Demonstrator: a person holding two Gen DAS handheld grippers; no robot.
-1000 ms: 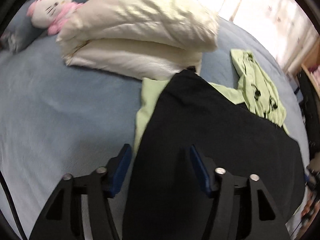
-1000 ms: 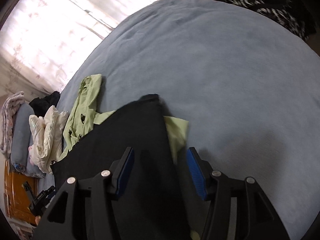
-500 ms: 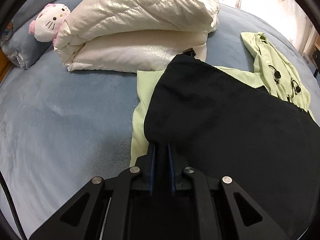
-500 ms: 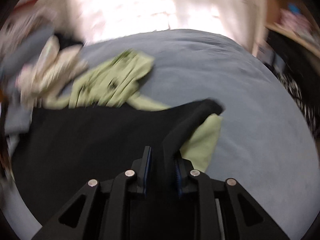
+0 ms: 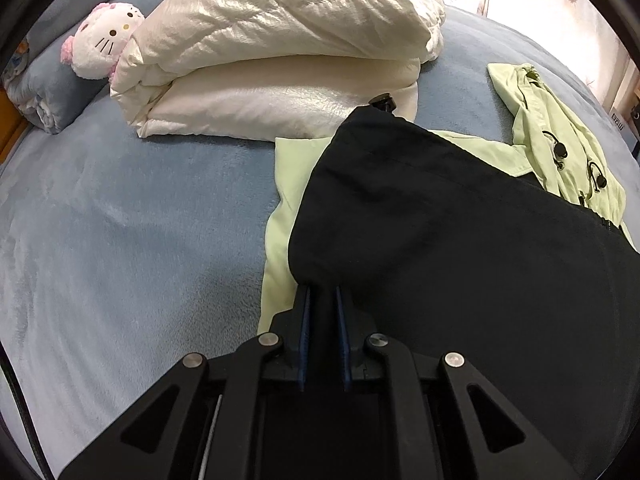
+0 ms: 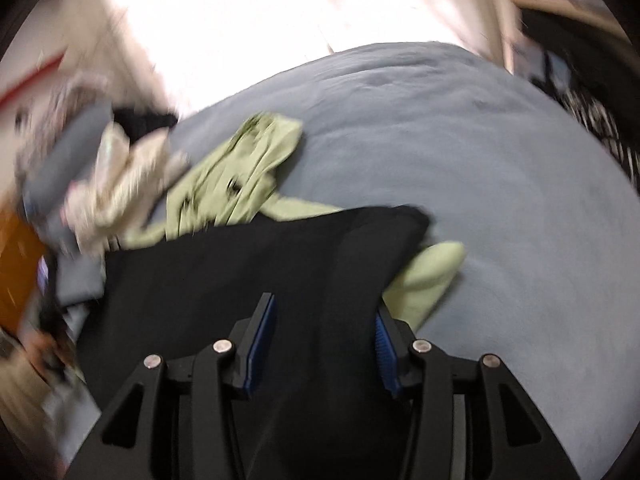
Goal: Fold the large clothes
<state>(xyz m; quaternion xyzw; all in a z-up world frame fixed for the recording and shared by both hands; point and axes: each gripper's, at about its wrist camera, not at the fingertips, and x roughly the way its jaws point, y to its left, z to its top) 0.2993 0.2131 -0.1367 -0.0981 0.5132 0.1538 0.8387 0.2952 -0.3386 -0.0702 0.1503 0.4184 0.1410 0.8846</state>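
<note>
**Two wrist cameras over one bed**

The left view looks steeply down past its tool [image 5: 322,300], close over the black garment [image 5: 460,220], toward the white quilt [image 5: 280,60] and plush toy [image 5: 102,46]. The right view, blurred, looks down less steeply past its tool [image 6: 324,320] toward a bright curtain [image 6: 240,20]. Both share the black garment, the green garment [image 5: 560,148] and the blue bed [image 6: 480,160].

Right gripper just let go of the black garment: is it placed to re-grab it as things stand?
Probably yes. The right gripper has its jaws opening, with the black garment lying between its pads and nothing on top. The left gripper is clamped on another edge.
</note>
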